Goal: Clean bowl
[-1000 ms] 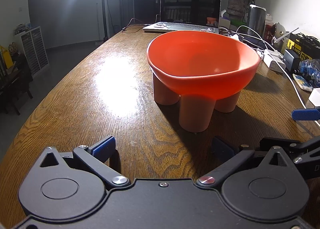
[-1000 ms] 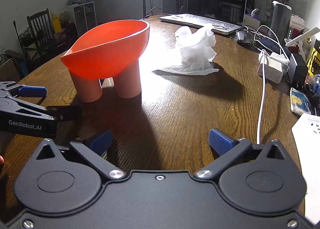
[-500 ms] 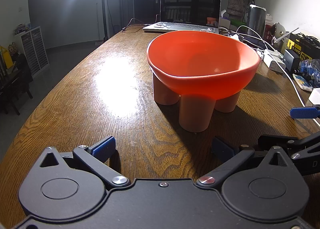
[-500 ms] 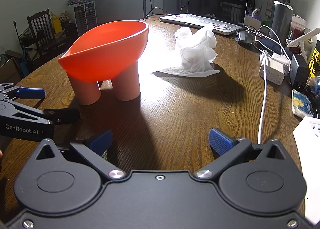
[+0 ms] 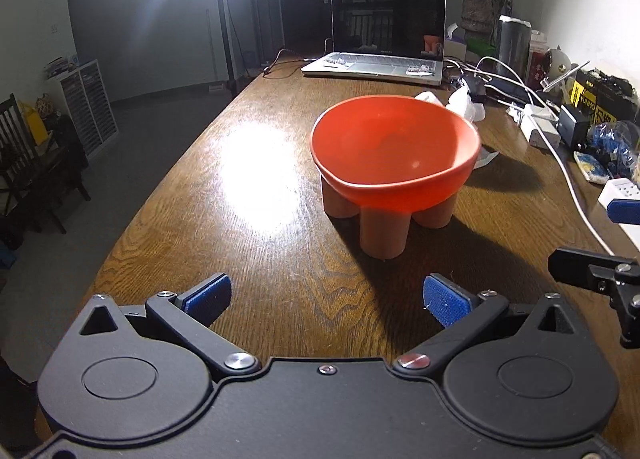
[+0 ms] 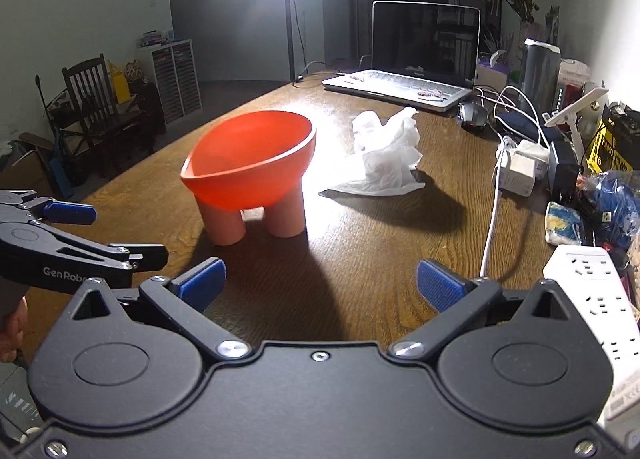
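Observation:
An orange bowl (image 5: pixel 394 151) on three stubby legs stands upright on the wooden table (image 5: pixel 248 195); it also shows in the right wrist view (image 6: pixel 252 163). It looks empty. A crumpled white tissue (image 6: pixel 386 159) lies just right of and behind the bowl. My left gripper (image 5: pixel 326 297) is open and empty, held back from the bowl's near side. My right gripper (image 6: pixel 320 283) is open and empty, nearer than the bowl and the tissue. The left gripper also shows at the left edge of the right wrist view (image 6: pixel 80 235).
An open laptop (image 6: pixel 412 59) sits at the far end of the table. Along the right edge lie white cables (image 6: pixel 494 195), chargers (image 6: pixel 520 169), a white power strip (image 6: pixel 592 291), bags and boxes. A chair (image 6: pixel 96 99) and drawers stand off the left side.
Both grippers have pulled back and risen, so the bowl looks smaller and farther in both views. Both stay open. The bowl and tissue have not moved.

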The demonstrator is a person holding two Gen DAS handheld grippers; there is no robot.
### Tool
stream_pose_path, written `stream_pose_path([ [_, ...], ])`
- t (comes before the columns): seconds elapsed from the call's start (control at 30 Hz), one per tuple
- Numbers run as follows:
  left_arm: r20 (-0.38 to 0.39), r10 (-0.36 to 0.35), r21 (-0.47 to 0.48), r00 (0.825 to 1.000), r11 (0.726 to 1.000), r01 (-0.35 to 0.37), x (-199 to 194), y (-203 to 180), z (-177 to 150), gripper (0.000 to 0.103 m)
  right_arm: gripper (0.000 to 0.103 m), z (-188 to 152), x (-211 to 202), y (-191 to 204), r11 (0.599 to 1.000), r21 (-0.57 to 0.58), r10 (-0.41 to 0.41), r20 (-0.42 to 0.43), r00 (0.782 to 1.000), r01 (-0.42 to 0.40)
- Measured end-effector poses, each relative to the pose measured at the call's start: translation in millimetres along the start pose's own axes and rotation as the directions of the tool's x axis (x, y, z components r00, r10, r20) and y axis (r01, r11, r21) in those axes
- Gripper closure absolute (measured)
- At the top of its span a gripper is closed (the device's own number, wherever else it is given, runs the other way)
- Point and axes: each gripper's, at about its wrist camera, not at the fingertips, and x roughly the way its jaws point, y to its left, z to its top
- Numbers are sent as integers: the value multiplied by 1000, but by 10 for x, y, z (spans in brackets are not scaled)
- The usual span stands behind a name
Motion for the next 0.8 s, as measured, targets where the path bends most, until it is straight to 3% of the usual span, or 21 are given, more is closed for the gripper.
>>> stream_pose_path([
  [0.13, 56, 14, -23, 998, 1000, -13, -513, 3, 123, 0, 1, 200, -392, 69, 999, 31, 7, -8, 1000, -7],
  [0.23, 52, 14, -12, 999, 1000, -13, -699, -29, 202, 0, 1, 340, -632, 91, 998, 66, -9, -8, 1000, 9],
  [0.37, 126, -12, 3, 992, 1000, 12, -959, -82, 268, 0, 1, 454, -945, 143, 994, 96, -53, 35, 998, 49],
  [0.5, 106, -31, -5, 994, 999, 31, -1026, -133, 281, 0, 1, 474, -1075, 227, 984, 91, -155, 8, 988, 154],
  [0.63, 69, -29, -3, 997, 1000, 29, -1041, -153, 260, 0, 0, 437, -1097, 189, 984, 97, -145, -47, 988, 149],
  [0.73, 63, -20, -9, 998, 1000, 21, -1092, -153, 221, 0, 1, 411, -1167, 175, 984, 110, -137, -38, 990, 140],
  [0.8, 98, 4, -10, 995, 1000, -3, -1176, -163, 192, 0, 0, 388, -1241, 194, 983, 125, -135, -15, 991, 136],
])
